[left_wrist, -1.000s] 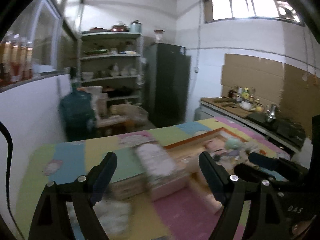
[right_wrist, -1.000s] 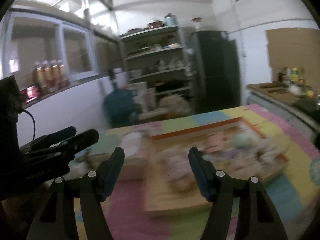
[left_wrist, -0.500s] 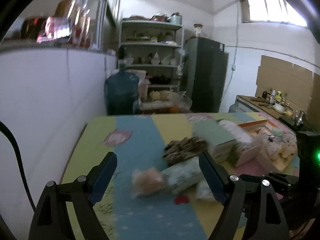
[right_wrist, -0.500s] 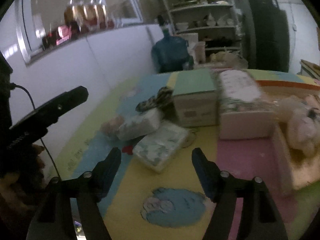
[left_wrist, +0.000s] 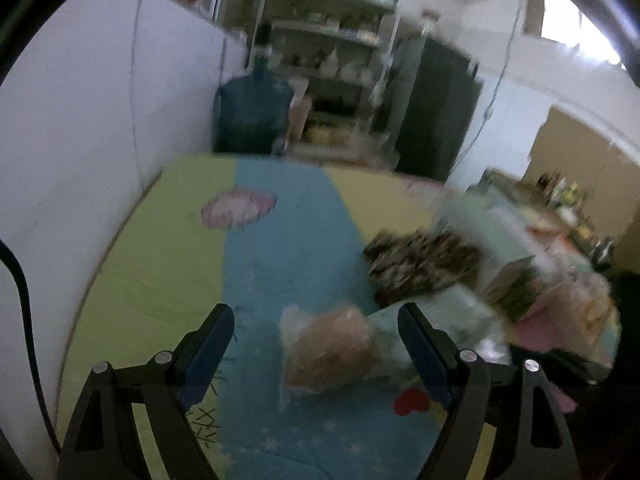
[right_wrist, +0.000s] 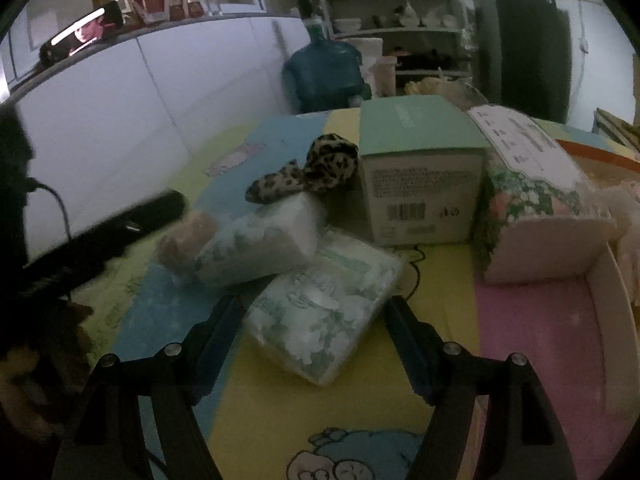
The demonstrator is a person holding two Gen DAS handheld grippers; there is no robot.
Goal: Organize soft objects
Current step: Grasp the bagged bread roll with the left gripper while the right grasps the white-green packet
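Observation:
On the coloured play mat, a tan soft item in a clear bag [left_wrist: 328,348] lies between the fingers of my left gripper [left_wrist: 314,344], which is open and not pressing on it. Beside the item are a pale green tissue pack [left_wrist: 440,320] and a leopard-print fabric piece [left_wrist: 424,260]. My right gripper [right_wrist: 316,324] is open around another green-patterned tissue pack [right_wrist: 324,312], with its pads clear of the wrapper. Behind that pack I see a second tissue pack [right_wrist: 260,240], the tan item [right_wrist: 186,236] and the leopard fabric [right_wrist: 312,168]. The left gripper [right_wrist: 132,224] shows as a dark blur.
A green carton [right_wrist: 420,172] and a floral-wrapped pack [right_wrist: 532,200] stand behind the pile. A tray [right_wrist: 600,280] with plush toys [right_wrist: 628,208] sits at the right. A white wall [left_wrist: 80,140] borders the mat's left edge, and a blue water jug [left_wrist: 252,112] stands beyond it.
Both views have swung left from the tray of plush toys to the pile of packs. Both grippers have come lower and closer to the mat. The tissue pack now lies between the right fingers.

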